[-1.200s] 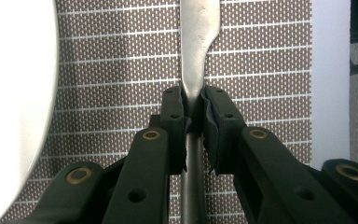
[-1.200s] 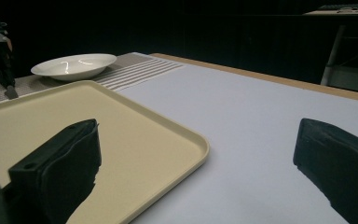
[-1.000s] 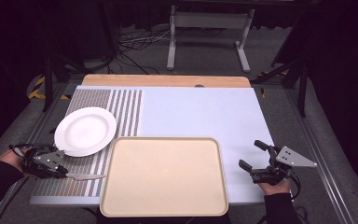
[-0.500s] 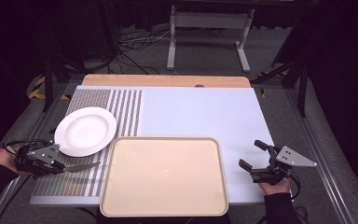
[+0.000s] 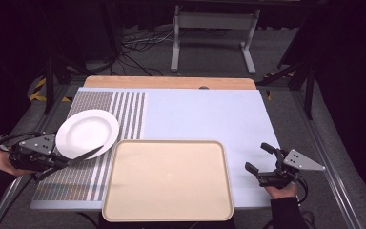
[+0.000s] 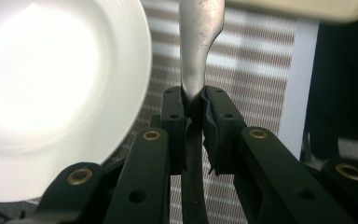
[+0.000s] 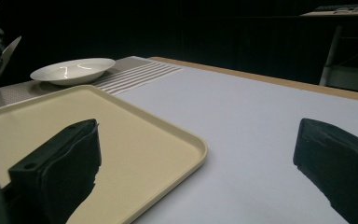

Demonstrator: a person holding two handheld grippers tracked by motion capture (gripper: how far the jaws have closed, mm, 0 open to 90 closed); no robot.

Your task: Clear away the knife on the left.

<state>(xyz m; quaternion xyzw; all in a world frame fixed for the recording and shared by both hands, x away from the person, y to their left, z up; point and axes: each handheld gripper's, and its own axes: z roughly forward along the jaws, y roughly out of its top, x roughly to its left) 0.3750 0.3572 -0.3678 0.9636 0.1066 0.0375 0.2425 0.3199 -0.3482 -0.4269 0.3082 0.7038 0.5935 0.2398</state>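
I have the knife [image 5: 83, 155] clamped by its handle in my left gripper [image 5: 52, 162]; in the left gripper view the pads [image 6: 179, 122] press on the metal from both sides and the blade [image 6: 200, 28] runs on ahead toward the tray's [image 6: 303, 7] edge. From above, the knife hangs clear of the striped mat [image 5: 78, 181], its tip over the near rim of the plate [image 5: 86, 132] and just short of the tray [image 5: 167, 179]. My right gripper [image 5: 256, 162] rests low on the pale cloth [image 5: 209, 114] beside the tray, jaws wide with nothing between them. I judge this the carrying step: the knife is picked up but not yet placed. Next I would swing it level, either onto the plate or the tray, I cannot tell which, keeping the tip from catching the plate's rim, then lower and release.
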